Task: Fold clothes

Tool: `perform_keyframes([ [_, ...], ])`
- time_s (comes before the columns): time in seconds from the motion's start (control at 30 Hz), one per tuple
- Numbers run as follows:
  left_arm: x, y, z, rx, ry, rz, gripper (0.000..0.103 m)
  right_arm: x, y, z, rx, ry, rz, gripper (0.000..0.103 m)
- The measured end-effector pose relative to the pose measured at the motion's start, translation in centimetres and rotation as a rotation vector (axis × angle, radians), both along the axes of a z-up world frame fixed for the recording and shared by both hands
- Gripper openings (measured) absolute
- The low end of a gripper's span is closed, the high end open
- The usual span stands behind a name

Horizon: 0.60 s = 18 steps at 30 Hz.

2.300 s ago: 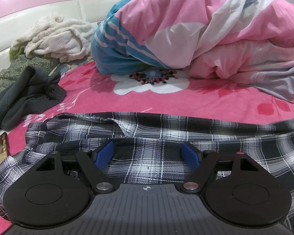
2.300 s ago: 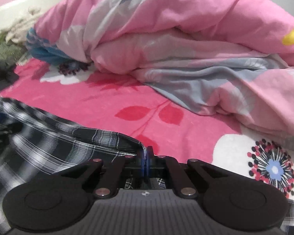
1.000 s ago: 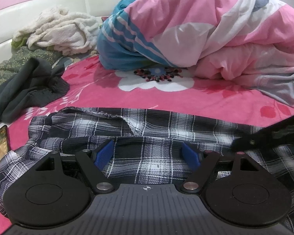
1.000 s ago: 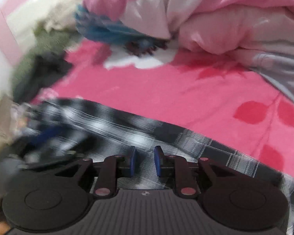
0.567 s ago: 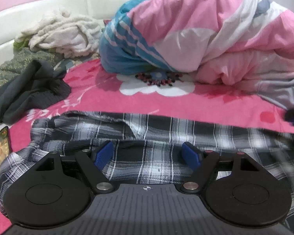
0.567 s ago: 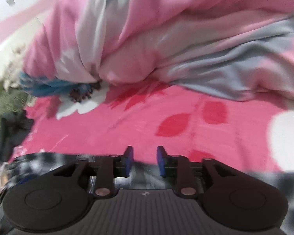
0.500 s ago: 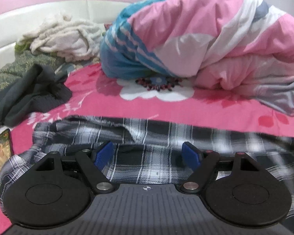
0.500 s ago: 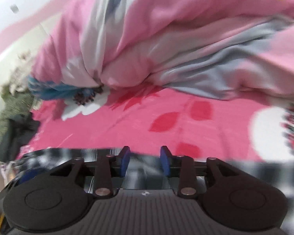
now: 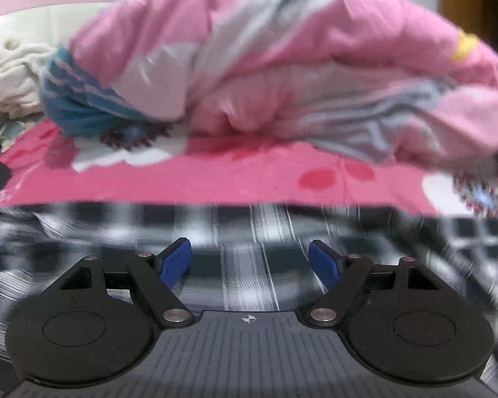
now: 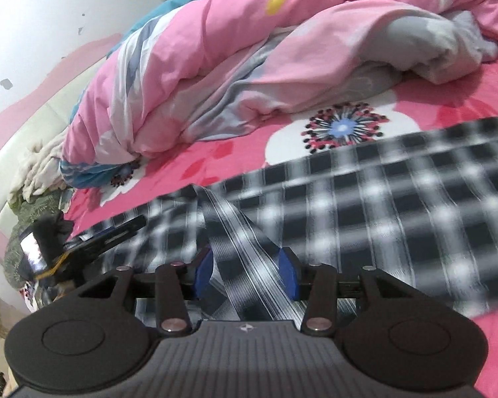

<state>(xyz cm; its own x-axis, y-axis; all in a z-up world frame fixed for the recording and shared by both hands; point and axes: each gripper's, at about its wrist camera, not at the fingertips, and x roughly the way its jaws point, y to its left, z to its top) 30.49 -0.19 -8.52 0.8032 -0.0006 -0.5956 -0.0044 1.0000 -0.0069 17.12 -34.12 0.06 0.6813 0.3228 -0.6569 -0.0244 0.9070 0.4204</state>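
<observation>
A black-and-white plaid shirt (image 9: 269, 229) lies spread flat on the pink flowered bedsheet (image 9: 215, 179). My left gripper (image 9: 250, 262) hovers low over it, open wide, with nothing pinched between its blue pads (image 9: 176, 262). In the right wrist view the shirt (image 10: 398, 199) stretches away to the right. My right gripper (image 10: 245, 273) is just above it, and its jaws are opening. A pale striped fold of the shirt (image 10: 235, 232) runs between the pads, which do not press on it. The left gripper (image 10: 113, 232) shows as a dark bar at the left of that view.
A bulky pink, grey and blue duvet (image 10: 232, 66) is heaped along the far side of the bed. A cream blanket (image 9: 6, 69) and dark clothes (image 10: 20, 232) lie at the left by the white padded headboard (image 10: 33, 126).
The right gripper, earlier shut on the shirt's edge, has let go and its jaws have widened while it swung right. The left gripper has shifted right, still open.
</observation>
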Motion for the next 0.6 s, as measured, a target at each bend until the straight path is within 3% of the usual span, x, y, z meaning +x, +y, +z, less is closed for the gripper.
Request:
perform_keyframes([
  [0.07,0.4,-0.1,-0.8,0.001,0.038,-0.002,0.079,-1.1,0.5,-0.2,-0.037,-0.015,0.001,0.046],
  [0.23,0.2,0.5,-1.0,-0.026,0.032,-0.006,0.079,-5.7,1.1,-0.2,-0.185,-0.073,0.009,0.046],
  [0.47,0.3,0.3,-1.0,-0.01,0.037,0.004,0.08,-11.4,3.6,-0.8,-0.463,-0.138,0.088,0.046],
  [0.6,0.3,0.4,-1.1,-0.014,0.036,0.003,0.08,-11.7,5.5,-1.8,-0.645,-0.187,0.096,0.042],
])
